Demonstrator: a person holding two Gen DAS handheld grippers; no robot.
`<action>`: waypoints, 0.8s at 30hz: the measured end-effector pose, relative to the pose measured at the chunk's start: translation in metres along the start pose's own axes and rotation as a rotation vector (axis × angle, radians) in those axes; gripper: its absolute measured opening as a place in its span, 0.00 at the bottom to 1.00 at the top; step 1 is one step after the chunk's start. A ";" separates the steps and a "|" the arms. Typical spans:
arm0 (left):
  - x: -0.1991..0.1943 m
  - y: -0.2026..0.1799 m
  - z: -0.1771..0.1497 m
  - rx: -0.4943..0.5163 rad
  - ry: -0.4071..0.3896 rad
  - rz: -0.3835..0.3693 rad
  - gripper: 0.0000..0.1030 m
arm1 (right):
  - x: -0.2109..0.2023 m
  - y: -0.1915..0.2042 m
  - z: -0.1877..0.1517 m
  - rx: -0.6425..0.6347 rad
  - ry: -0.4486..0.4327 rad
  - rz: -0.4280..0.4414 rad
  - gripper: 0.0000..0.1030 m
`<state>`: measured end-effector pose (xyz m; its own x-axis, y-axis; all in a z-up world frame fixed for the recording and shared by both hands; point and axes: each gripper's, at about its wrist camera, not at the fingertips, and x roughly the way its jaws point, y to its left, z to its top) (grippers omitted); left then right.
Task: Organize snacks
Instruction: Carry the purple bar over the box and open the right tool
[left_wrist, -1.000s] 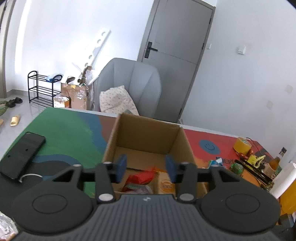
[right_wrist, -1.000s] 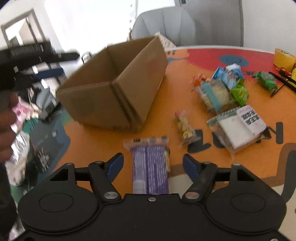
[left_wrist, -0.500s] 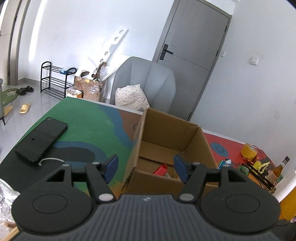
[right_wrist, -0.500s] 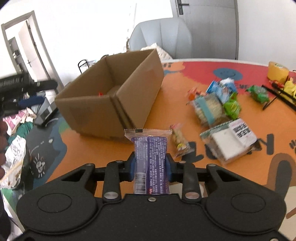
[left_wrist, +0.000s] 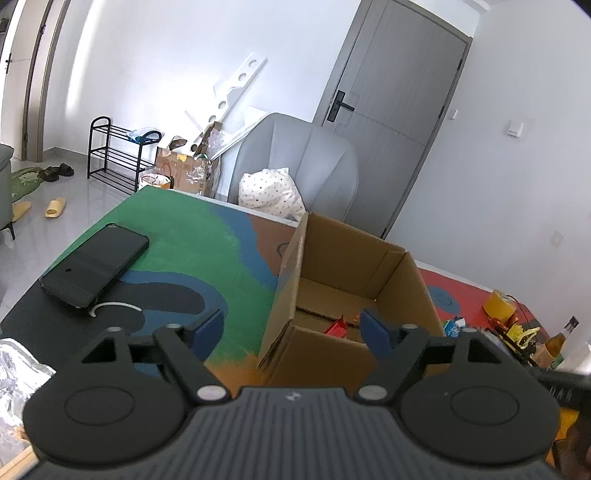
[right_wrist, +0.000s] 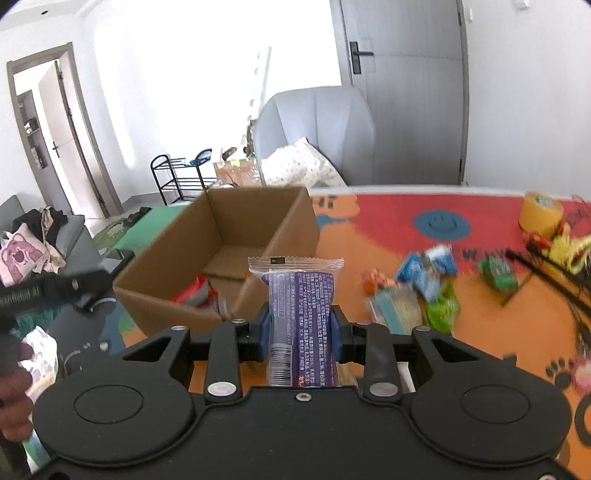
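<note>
the right gripper (right_wrist: 300, 328), now lifted off the table, is carrying the clamped purple snack packet (right_wrist: 301, 314) toward the cardboard box (right_wrist: 221, 236) (left gripper (left_wrist: 291, 328) gaping, empty).

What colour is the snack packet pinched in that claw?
Purple, with clear plastic sealed ends: the purple snack packet shows best in the right wrist view.

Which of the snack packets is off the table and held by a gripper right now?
The purple foil-wrapped snack packet, clamped upright in the right gripper. The other loose packets lie on the orange tabletop; the left gripper is open and holds nothing.
</note>
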<state>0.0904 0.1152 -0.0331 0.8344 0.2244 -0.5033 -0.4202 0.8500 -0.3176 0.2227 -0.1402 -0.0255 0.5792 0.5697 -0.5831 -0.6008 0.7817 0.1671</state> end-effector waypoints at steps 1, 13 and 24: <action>0.001 0.001 0.000 -0.004 0.004 -0.002 0.82 | 0.001 0.003 0.005 -0.007 -0.007 0.002 0.28; 0.013 0.015 0.008 -0.039 0.022 -0.009 0.86 | 0.034 0.041 0.051 -0.086 -0.039 0.046 0.28; 0.017 0.040 0.017 -0.075 0.012 0.051 0.86 | 0.055 0.069 0.070 -0.096 -0.114 0.068 0.63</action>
<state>0.0938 0.1607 -0.0405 0.8070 0.2605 -0.5300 -0.4882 0.7993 -0.3505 0.2517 -0.0376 0.0097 0.5909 0.6500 -0.4779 -0.6875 0.7156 0.1233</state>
